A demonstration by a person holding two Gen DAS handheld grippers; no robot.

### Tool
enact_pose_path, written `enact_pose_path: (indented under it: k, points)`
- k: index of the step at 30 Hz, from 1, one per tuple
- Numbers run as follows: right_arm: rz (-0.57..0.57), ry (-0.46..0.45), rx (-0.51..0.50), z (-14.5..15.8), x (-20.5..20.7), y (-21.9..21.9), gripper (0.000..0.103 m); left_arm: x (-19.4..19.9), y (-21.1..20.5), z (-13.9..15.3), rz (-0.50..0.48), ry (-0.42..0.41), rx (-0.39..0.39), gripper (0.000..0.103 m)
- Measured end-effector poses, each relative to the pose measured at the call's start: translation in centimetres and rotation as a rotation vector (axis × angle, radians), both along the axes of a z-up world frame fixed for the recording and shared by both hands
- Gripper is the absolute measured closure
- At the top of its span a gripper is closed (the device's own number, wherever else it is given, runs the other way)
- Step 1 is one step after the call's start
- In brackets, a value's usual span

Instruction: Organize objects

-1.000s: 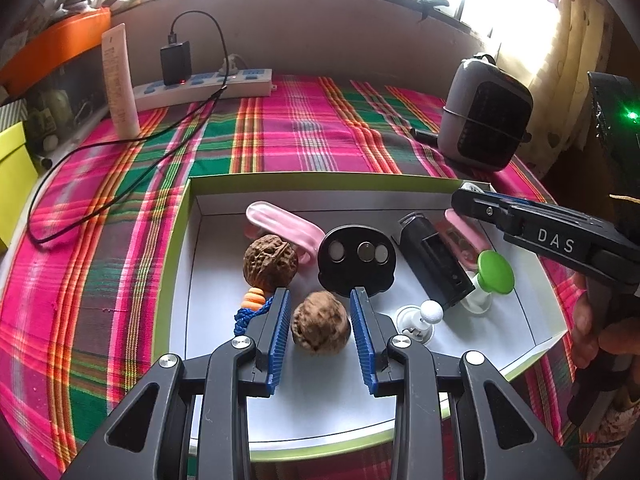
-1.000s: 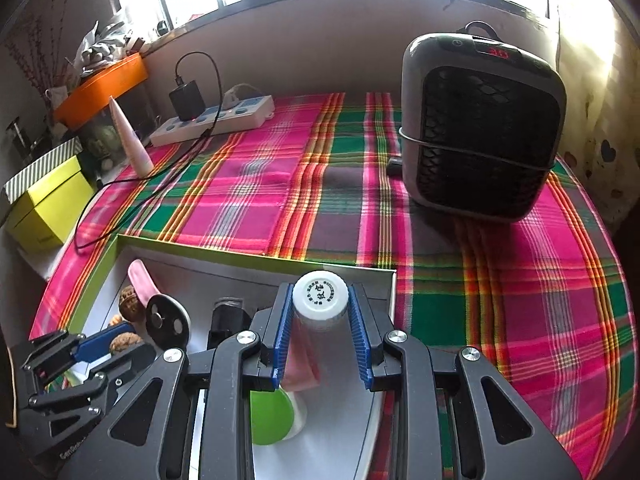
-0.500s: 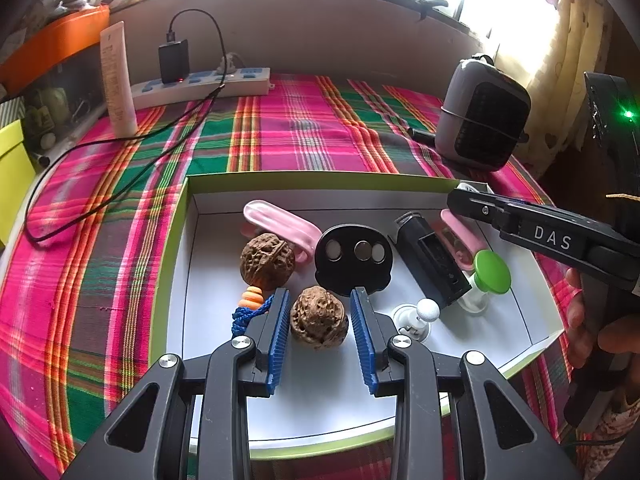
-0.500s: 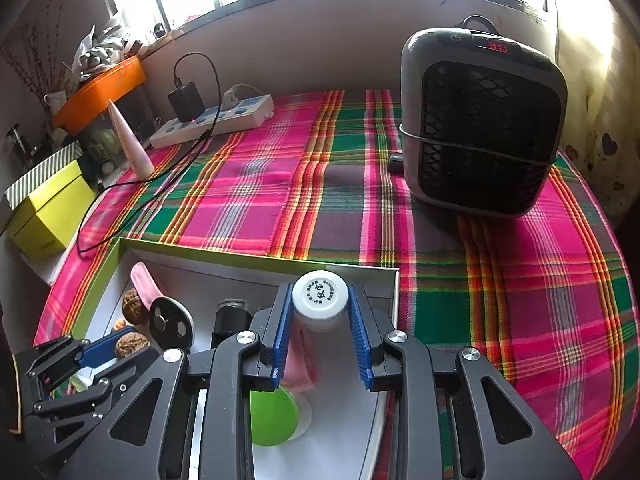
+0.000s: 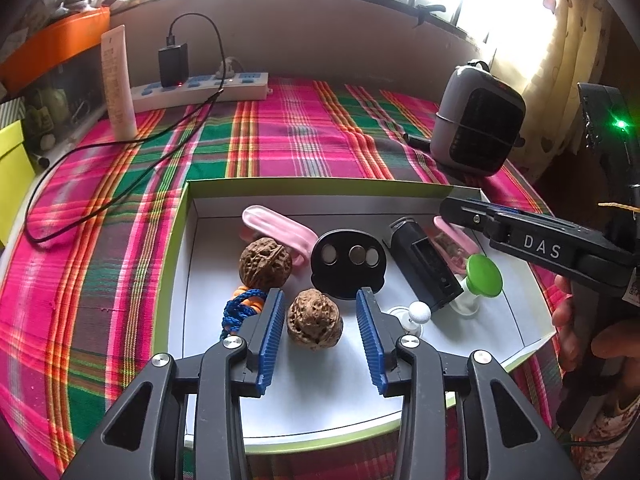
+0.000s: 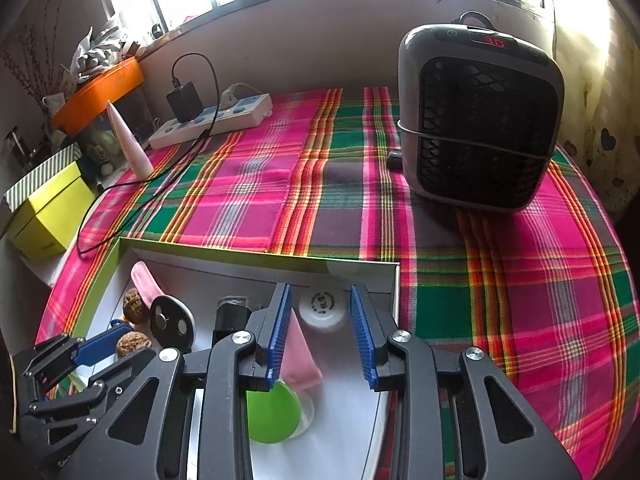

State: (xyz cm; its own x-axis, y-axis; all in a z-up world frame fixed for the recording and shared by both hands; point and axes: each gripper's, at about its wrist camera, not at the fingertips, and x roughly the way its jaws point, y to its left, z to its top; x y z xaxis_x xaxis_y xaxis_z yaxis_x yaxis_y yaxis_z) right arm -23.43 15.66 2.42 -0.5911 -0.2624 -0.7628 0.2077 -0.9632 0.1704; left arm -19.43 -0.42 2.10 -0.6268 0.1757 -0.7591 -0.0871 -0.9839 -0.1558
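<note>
Inside tray point(image 5: 182, 240), left gripper point(image 5: 320, 300) straddling walnut point(image 5: 315, 319), seemingly untouched

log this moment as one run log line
left gripper: open around walnut | right gripper: open over pink tube | all inside box

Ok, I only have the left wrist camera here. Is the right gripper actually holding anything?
Observer: No. The right gripper is open; its fingers stand either side of a white cap, with gaps.
Operator: What's the cap on?
Observer: A pink tube lying in the box, toward its far right corner.
Operator: Is the heater on?
Observer: The heater shows red digits on its top panel.
</note>
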Motion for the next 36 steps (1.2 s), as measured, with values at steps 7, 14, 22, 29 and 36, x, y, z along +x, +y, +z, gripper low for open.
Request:
enact_pose_path:
  k: [7,14,22,29,36]
  points:
    - [0.000,0.003,0.005,0.0,0.4,-0.1,0.067,0.0,0.0,0.1,-0.001,0.001,-0.002,0.067]
    - [-0.015,0.021,0.014,0.5,1.5,-0.2,0.067,0.5,0.1,0.5,0.006,0.011,-0.014,0.064]
    - [-0.020,0.063,0.038,1.4,3.5,-0.8,0.067,1.6,0.1,1.4,0.015,0.039,-0.027,0.064]
    - [-0.028,0.106,0.045,2.7,5.8,-1.0,0.067,3.3,0.2,2.6,0.033,0.074,-0.054,0.064]
    - [-0.021,0.146,0.043,3.9,9.2,-1.6,0.066,5.7,0.4,3.4,0.047,0.095,-0.065,0.064]
